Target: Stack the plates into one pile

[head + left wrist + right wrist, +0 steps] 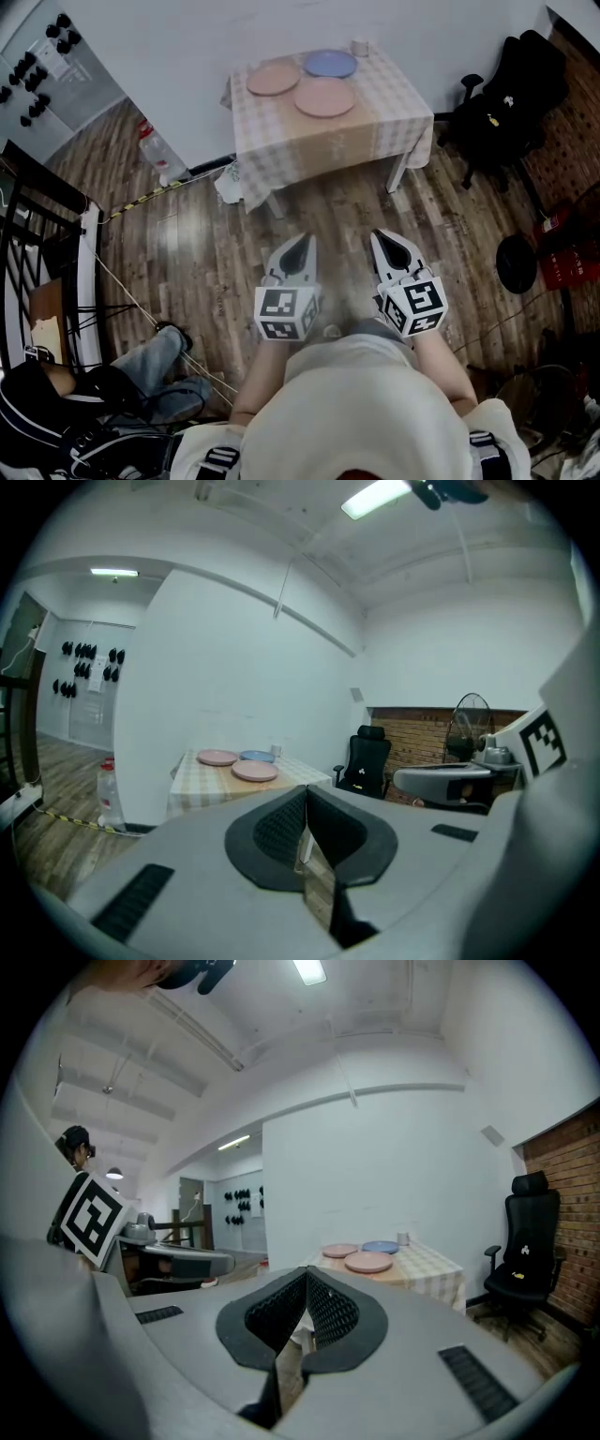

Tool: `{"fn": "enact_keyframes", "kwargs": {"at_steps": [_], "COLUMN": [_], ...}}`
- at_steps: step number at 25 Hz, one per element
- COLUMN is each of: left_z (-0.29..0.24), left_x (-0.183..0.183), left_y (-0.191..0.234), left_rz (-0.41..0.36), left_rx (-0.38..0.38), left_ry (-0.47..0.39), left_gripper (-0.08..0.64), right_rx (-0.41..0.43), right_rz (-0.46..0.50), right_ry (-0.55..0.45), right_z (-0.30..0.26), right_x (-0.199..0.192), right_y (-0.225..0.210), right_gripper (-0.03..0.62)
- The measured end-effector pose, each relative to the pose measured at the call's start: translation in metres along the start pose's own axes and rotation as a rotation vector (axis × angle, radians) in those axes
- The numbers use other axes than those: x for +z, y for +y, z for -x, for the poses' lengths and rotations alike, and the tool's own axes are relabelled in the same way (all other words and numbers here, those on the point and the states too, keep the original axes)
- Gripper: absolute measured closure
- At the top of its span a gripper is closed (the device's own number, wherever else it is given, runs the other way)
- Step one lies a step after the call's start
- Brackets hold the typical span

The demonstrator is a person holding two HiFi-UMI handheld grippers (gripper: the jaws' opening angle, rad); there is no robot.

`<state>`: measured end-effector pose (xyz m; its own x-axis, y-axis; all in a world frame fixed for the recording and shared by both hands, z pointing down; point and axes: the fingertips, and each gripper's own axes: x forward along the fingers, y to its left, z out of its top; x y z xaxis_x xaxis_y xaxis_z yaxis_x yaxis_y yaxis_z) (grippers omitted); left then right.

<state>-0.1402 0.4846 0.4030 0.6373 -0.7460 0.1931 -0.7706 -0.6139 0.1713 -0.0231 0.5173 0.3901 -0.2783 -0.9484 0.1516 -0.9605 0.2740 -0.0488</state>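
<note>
Left gripper (300, 246) and right gripper (387, 244) pinched together, empty, well short of the table (375, 141).
Plates (324, 97) lie unstacked there, likely out of reach, so nothing to grab yet.

Checked-cloth table (328, 141) stands by the white wall on the wood floor (216, 253), a small white cup (360, 47) at its far edge, black office chair (506, 103) right, plastic bottle (159, 155) left.

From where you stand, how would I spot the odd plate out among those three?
Find the table with the checked cloth against the white wall. Of three plates on it, the blue plate lies nearest the wall, beside a small cup. The other two plates are pink.
</note>
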Motion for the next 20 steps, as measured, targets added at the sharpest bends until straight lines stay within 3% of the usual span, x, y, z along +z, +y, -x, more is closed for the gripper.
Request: {"fn": "enact_keyframes", "kwargs": {"at_steps": [4, 20], "left_z": [0.005, 0.003], "left_x": [0.000, -0.008], "left_y": [0.000, 0.007], "left_rz": [-0.002, 0.001], "left_rx": [-0.001, -0.022], "left_ry": [-0.004, 0.013], "left_gripper": [0.557, 0.557], "right_rx": [0.035, 0.021], "right_rz": [-0.074, -0.069], "right_ry": [-0.016, 0.005], "right_z": [0.001, -0.006], "right_x": [0.000, -0.009], "right_y": [0.007, 0.016], "right_gripper": [0.592, 0.592]}}
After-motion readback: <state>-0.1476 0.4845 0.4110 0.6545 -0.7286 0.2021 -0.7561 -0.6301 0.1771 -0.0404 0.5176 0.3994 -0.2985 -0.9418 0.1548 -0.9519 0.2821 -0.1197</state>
